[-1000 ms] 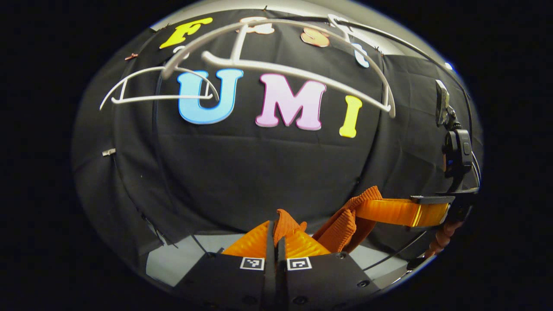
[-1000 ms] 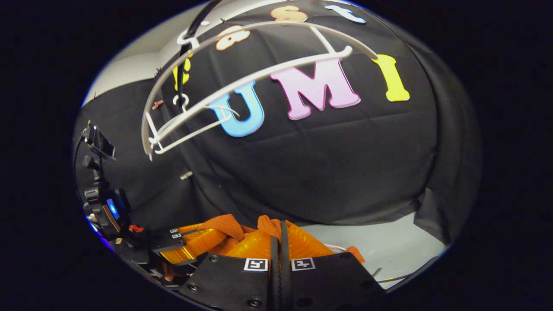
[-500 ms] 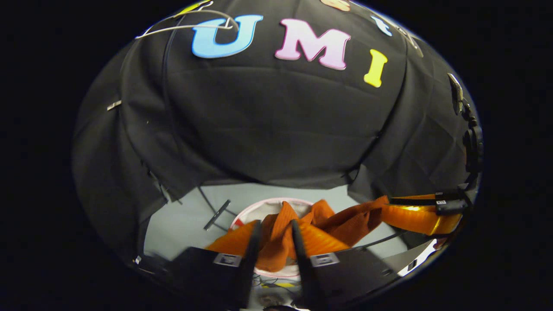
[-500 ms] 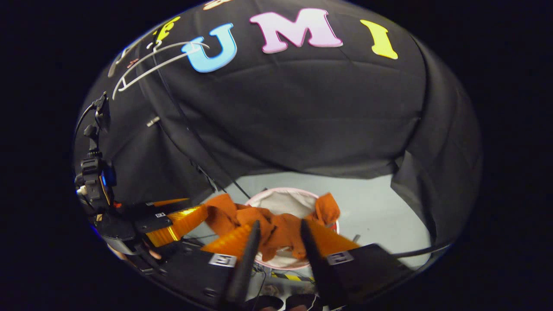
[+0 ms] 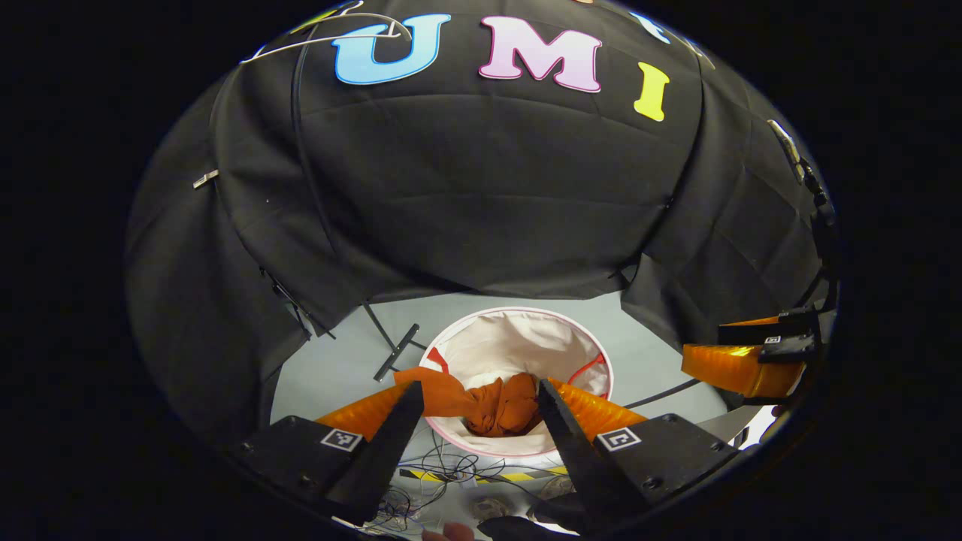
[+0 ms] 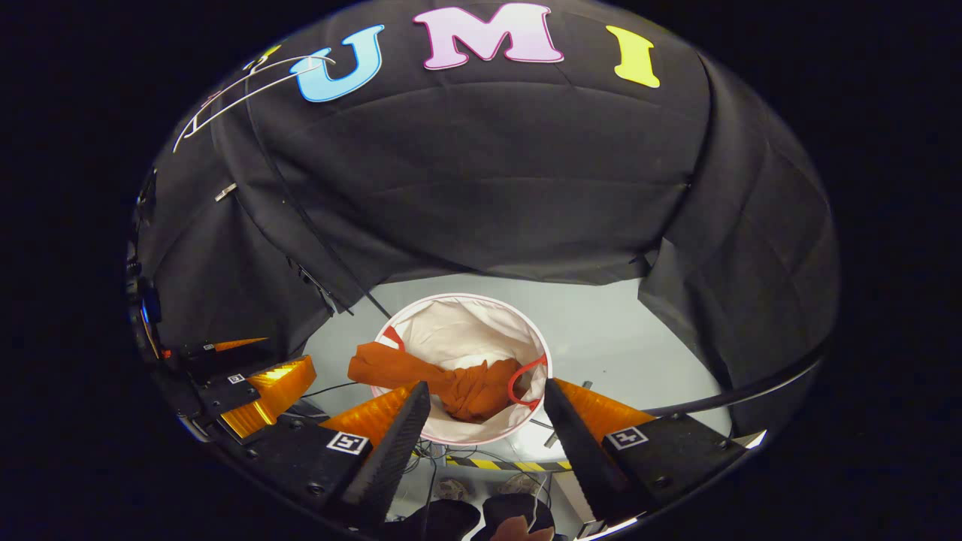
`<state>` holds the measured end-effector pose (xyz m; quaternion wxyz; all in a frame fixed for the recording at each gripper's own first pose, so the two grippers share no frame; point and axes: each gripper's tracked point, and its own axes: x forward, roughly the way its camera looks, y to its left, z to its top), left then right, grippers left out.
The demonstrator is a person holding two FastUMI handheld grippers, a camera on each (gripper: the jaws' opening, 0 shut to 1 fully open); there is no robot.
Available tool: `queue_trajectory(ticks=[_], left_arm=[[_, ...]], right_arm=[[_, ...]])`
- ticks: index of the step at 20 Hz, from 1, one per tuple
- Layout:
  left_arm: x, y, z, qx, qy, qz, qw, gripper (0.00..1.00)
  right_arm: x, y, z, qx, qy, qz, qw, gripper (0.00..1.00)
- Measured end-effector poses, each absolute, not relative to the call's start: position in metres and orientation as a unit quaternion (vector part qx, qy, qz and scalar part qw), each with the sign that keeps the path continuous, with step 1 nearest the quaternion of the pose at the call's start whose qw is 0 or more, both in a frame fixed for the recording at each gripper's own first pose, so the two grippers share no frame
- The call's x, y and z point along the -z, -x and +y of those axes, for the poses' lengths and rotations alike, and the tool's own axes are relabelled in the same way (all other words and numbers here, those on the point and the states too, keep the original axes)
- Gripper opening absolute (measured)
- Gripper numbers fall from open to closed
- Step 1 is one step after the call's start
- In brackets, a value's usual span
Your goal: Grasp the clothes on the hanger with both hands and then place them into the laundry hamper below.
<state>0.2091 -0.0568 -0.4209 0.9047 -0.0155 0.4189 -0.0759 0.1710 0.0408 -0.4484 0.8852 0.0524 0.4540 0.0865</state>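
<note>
The orange garment point(image 5: 502, 402) lies crumpled inside the white, pink-rimmed laundry hamper point(image 5: 518, 342) on the floor below. One end of it hangs over the hamper's left rim. My left gripper point(image 5: 479, 387) is open above the hamper, holding nothing. In the right gripper view the garment point(image 6: 458, 387) is in the hamper point(image 6: 458, 327) too, and my right gripper point(image 6: 486, 385) is open and holding nothing above it. The right gripper point(image 5: 733, 364) shows at the right edge of the left gripper view, the left gripper point(image 6: 263, 383) at the left of the right gripper view. A bare white hanger point(image 6: 240, 86) hangs high at the upper left.
Grey floor point(image 5: 338, 368) surrounds the hamper. Loose cables point(image 5: 451, 469) and a yellow-and-black tape strip point(image 6: 488, 464) lie in front of it. A black bar point(image 5: 397, 352) lies on the floor to its left. Black cloth walls close in behind and at both sides.
Both grippers dropped from hanger height to just above the hamper and opened. The garment left their fingers and fell into the hamper.
</note>
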Motion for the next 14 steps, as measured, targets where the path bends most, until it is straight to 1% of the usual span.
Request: queue_trajectory(ticks=[3, 7, 12, 14], left_arm=[[0.405, -0.21, -0.059, 0.088, 0.017, 0.4, 0.912, 0.97], [0.369, -0.206, -0.059, 0.093, 0.022, 0.364, 0.927, 0.98], [0.306, -0.204, -0.054, 0.079, 0.017, 0.302, 0.95, 0.97], [0.274, -0.202, -0.049, 0.073, 0.018, 0.272, 0.959, 0.97]], right_arm=[[0.42, -0.17, 0.042, -0.091, -0.051, 0.423, 0.9, 0.99], [0.378, -0.171, 0.042, -0.085, -0.057, 0.377, 0.921, 0.99], [0.318, -0.171, 0.042, -0.071, -0.07, 0.316, 0.943, 0.99], [0.285, -0.17, 0.043, -0.07, -0.082, 0.28, 0.954, 0.99]])
